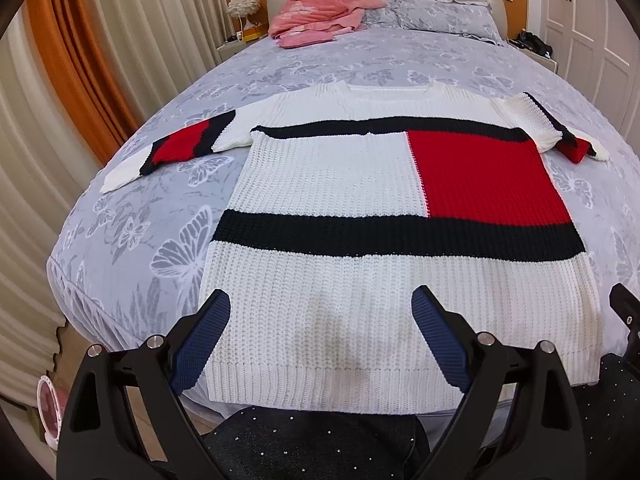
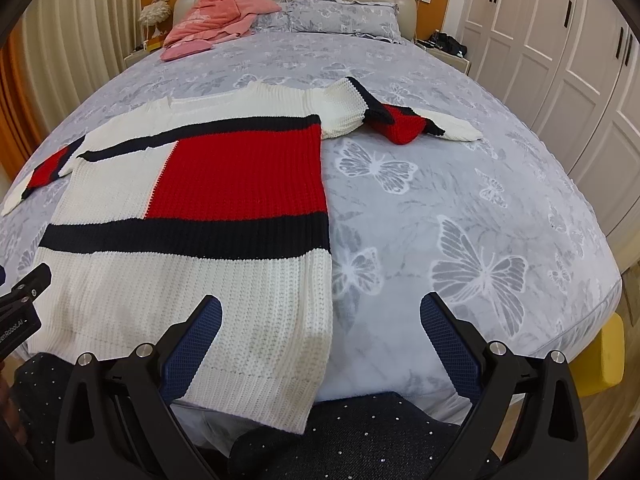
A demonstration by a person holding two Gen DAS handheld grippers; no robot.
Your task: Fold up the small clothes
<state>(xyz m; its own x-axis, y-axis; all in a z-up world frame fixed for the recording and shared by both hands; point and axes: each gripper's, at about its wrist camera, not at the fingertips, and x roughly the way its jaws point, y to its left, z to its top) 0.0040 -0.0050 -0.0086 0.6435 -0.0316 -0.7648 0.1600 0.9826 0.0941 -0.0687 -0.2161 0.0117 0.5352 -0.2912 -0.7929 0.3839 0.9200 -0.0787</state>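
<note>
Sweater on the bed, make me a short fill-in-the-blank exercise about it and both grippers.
1. The sweater lies spread flat on the ____.
2. The large block on the sweater's chest is coloured ____.
3. The left gripper and the right gripper both have jaws that are ____.
4. The heap of clothing by the pillow is coloured ____.

Missing words: bed; red; open; pink

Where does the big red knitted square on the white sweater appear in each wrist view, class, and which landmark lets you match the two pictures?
Left wrist view: the red knitted square sits right of centre, on the white knitted sweater.
Right wrist view: the same square sits left of centre.
Shared landmark: the pink crumpled garment by the headboard.
</note>
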